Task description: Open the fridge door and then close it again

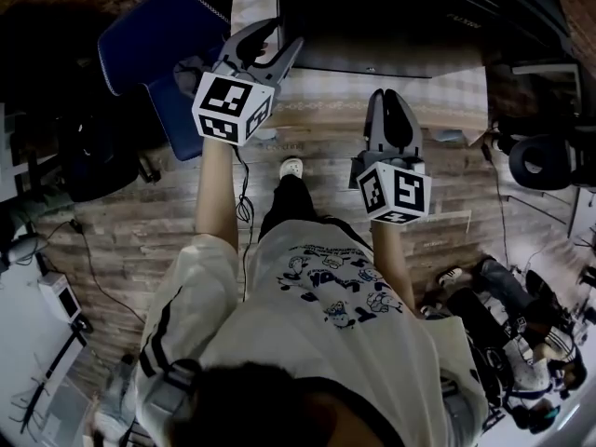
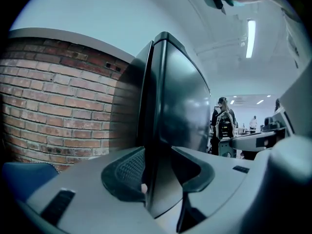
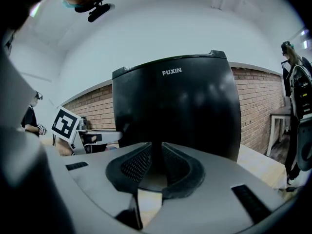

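A black, glossy fridge (image 3: 175,106) is seen standing on a pale checked bench (image 1: 326,96) in front of the person. In the head view its top is cut off by the frame and most of its body is lost in shadow. In the right gripper view the whole front is shown, with white lettering near the top.

The left hand-held gripper (image 1: 287,32) is held at the fridge's left front corner, its fingertips hard to separate from the dark cabinet in the head view. In the left gripper view the upright edge of the fridge door (image 2: 178,96) is taken between its jaws. They stand partly apart and are closed on that edge, with a pad lying against each face as far as can be made out. The lower part of the edge is hidden behind the gripper's grey body. Whether the door is ajar or flush cannot be told from any view.

The right hand-held gripper (image 1: 391,96) is held before the fridge front, apart from it. Its jaws are drawn together to a thin dark slit, and nothing is held between them.

A red brick wall (image 2: 58,106) is seen beside the fridge. A blue chair (image 1: 158,35) is partly covered by the left gripper's marker cube. A wooden plank floor (image 1: 140,222) lies below. Small, dim figures (image 2: 223,126) stand in the background.
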Demonstrator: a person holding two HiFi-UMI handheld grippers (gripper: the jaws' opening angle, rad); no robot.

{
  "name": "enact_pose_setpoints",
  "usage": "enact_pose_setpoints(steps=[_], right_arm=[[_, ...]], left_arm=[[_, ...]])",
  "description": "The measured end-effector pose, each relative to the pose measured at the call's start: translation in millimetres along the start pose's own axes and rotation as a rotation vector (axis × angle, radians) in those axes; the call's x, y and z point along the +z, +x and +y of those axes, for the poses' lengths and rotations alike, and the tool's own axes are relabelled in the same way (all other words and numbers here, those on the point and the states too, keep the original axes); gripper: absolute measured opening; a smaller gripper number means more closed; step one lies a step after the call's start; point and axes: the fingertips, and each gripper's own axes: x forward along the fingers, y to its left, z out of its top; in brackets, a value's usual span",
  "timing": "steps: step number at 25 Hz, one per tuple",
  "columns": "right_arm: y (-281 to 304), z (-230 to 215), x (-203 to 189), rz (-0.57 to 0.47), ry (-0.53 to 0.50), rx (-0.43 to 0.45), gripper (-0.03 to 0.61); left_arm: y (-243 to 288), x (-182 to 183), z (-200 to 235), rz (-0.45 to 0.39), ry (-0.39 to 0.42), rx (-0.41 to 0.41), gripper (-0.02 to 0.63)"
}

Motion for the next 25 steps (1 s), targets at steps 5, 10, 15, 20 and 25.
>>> enact_pose_setpoints(steps=[5,10,15,20,25], right_arm=[[-11,-5,-3,0.004,0.004,0.003,0.072],[-12,-8,-1,-0.005,0.01,0.005,0.072],[-4,-9,0,-0.003,0.01,0.01,0.072],[3,-6,-4,0.013,0.007,0.022,0.072],[10,-4,-11,0.028,0.013,0.037,0.072]], left_arm=[[1,-1,-1,-0.009,-0.003,-0.005,0.174],[6,2,-1,0.037,0.039,-0.084,0.194],[8,1,0,0.022,0.006,-0.152,0.199],[11,2,-1,0.01,0.007,-0.231,0.202],[12,3,0,0.01,0.023,-0.248,0.202]])
